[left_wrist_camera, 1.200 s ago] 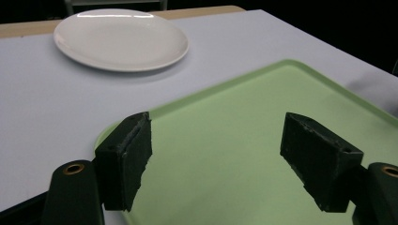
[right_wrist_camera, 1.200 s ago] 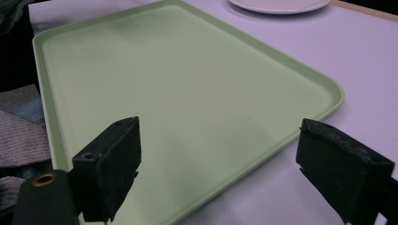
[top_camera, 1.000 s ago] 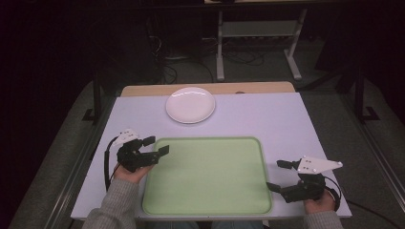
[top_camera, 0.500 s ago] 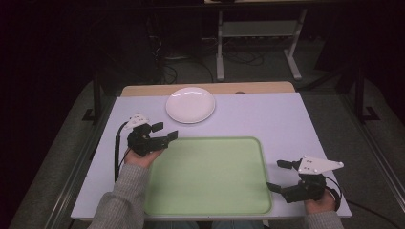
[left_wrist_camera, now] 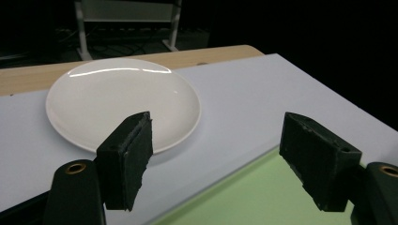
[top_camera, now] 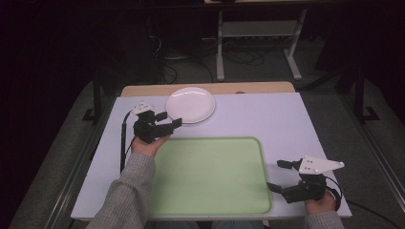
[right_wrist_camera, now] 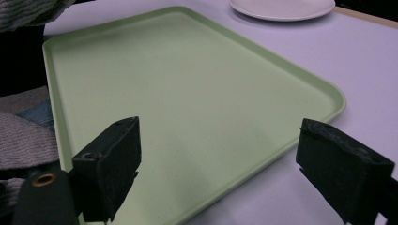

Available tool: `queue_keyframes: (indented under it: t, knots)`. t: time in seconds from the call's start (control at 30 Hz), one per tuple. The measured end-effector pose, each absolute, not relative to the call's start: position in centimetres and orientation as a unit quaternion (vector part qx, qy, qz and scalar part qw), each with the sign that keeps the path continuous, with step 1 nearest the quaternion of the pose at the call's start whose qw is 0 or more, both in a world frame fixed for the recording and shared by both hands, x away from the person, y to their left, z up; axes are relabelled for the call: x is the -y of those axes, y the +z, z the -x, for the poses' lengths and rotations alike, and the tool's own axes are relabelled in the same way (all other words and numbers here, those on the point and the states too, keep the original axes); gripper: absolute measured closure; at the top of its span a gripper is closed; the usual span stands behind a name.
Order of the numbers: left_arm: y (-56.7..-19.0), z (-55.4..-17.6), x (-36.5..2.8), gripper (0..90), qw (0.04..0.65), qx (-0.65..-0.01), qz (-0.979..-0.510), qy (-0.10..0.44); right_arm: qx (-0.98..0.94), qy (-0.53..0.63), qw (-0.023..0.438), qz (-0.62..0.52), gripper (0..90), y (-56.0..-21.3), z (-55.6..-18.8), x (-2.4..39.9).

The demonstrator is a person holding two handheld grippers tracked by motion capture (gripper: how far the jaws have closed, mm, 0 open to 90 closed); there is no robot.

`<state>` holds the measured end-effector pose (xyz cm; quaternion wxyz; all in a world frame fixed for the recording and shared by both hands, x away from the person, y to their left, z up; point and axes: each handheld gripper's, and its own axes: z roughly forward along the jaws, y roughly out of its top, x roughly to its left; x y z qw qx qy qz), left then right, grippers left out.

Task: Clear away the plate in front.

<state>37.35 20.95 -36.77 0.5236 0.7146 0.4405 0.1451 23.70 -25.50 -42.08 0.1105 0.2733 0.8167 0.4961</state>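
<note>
High view: left tool (top_camera: 169, 119) hovers with jaws spread and empty, just beside the near-left rim of the white plate (top_camera: 190, 104) at the worktop's (top_camera: 267, 119) far side. Right tool (top_camera: 277, 175) rests at the green tray's (top_camera: 210, 176) right edge, jaws apart, grasping nothing.

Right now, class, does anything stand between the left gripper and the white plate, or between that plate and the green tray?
Nothing visible. The left gripper, jaws open, faces the white plate across bare table, and bare table separates the plate from the empty green tray.
</note>
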Motion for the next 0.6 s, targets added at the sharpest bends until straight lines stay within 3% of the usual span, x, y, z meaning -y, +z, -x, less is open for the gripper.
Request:
queue_keyframes:
  t: [0.47,0.6]
  knots:
    - [-36.4,-42.2,-20.3,25.7,0.528,-0.480,-0.687,0.137,-0.816,0.498,0.109,-0.272,13.6,-42.0,-23.8,25.5]
    - [-37.2,-43.5,-20.6,26.2,0.526,-0.510,-0.672,0.110,-0.817,0.498,0.107,-0.271,13.6,-42.0,-23.8,25.5]
